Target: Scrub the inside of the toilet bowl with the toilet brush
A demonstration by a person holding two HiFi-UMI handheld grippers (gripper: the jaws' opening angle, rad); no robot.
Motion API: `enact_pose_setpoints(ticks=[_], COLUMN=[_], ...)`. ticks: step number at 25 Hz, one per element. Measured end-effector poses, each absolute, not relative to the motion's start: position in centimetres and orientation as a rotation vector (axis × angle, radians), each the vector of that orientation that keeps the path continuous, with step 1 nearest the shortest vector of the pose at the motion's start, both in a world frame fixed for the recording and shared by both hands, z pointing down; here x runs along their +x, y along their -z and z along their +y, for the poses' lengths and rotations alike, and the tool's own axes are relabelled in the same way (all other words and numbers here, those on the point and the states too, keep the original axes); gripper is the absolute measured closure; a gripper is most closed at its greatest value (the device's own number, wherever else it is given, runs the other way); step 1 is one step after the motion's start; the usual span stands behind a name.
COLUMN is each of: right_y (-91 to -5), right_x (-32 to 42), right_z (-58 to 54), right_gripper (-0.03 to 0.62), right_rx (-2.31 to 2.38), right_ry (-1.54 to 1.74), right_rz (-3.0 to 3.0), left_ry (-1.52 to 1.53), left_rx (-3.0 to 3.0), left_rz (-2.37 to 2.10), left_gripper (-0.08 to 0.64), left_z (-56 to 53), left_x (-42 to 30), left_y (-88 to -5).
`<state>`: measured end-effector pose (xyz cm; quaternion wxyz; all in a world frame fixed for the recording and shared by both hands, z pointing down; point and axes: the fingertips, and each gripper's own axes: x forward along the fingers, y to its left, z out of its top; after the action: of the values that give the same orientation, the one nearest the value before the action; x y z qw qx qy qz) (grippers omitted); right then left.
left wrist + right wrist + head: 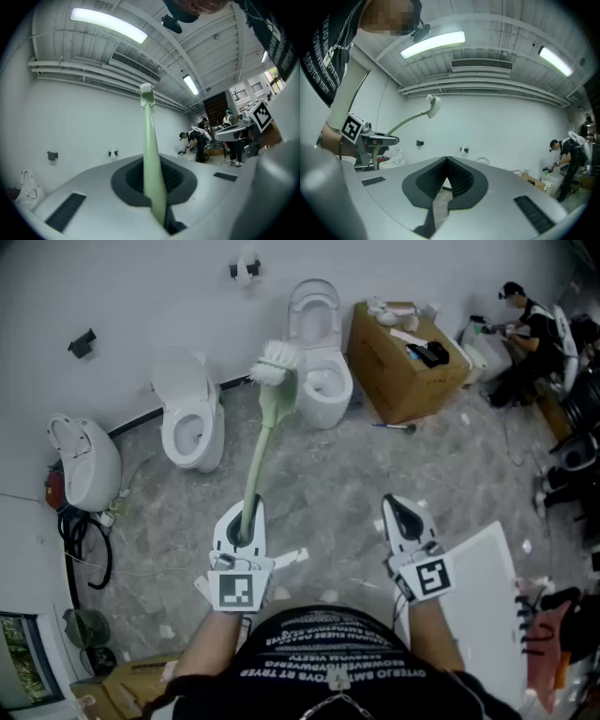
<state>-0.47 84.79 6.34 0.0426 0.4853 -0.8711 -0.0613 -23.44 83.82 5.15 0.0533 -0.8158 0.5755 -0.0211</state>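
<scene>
The left gripper is closed on the handle of the pale green plastic toilet brush. In the left gripper view the handle runs between the dark jaw pads and is clamped at its lower end. The toilet brush is held in the air, tilted away from the person. Its white bristle head is at the far upper end, outside any bowl.

The right gripper holds nothing. Its jaw tips meet, with only a narrow gap behind them. It sits to the right of the left gripper, well apart from the toilet brush.

On the grey marbled floor, a white ceramic toilet with raised lid stands against the white wall. A second white toilet stands to its left, and a brown cardboard box to its right.
</scene>
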Motion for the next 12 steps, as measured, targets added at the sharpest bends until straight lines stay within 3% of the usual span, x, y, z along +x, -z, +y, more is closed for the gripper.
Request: enact_pose_setpoints(ticks=[12], right_y=[-6.0], right_x=[4.2], right_z=[85.5], right_gripper=[0.588], right_rx=[1.454], right_ry=[0.216], right_rz=[-2.734], left_ry=[0.071], left_rx=[-2.417], left_rz=[1.709], left_gripper=[0.558], left_z=[84.1], left_x=[-16.8], left_y=[-5.8])
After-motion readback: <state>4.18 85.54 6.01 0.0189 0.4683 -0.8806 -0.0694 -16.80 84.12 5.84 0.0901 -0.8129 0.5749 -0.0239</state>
